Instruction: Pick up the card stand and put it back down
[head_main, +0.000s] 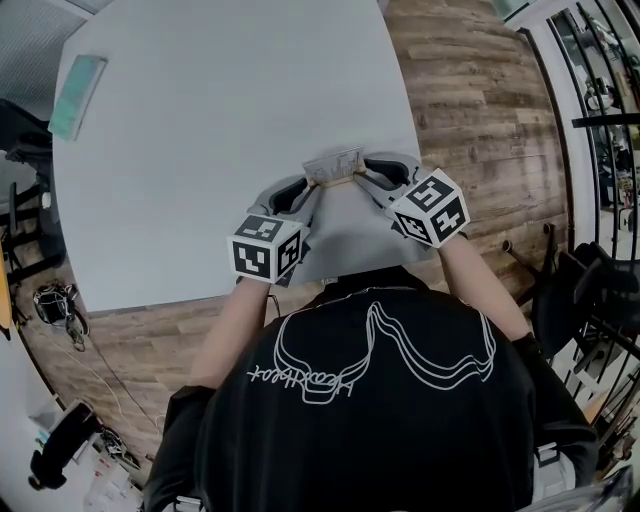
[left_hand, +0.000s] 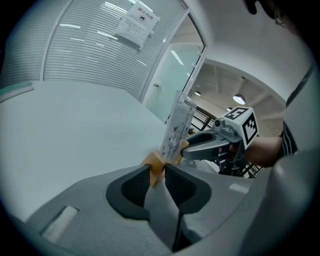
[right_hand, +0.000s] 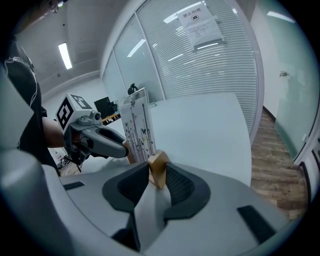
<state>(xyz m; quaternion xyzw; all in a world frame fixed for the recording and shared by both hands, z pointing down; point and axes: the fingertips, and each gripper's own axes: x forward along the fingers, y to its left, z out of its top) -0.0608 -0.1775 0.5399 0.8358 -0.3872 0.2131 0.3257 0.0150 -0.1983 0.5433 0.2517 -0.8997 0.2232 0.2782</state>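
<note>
Card stand sits at the 6 o'clock edge of the table, directly in front of the operator, with its printed card upright in the wooden base. We hold it from both ends: the left gripper is clenched on the 9 o'clock end of the base, and the right gripper is clenched on the 3 o'clock end. Each gripper view shows the wood wedged between that gripper's dark pads. We judge the step in hand to be the grasp that precedes the lift; no view tells us whether the base has left the surface. The next move calls for raising both grippers together and level, so that the card does not tip out of its slot, and then lowering the base flat onto the same spot before releasing. The table is pale grey, smooth and nearly bare; a flat pale green item lies at its 10 o'clock corner. Wood-plank floor runs along the 3 o'clock side. A glass partition with blinds carries a posted notice.
</note>
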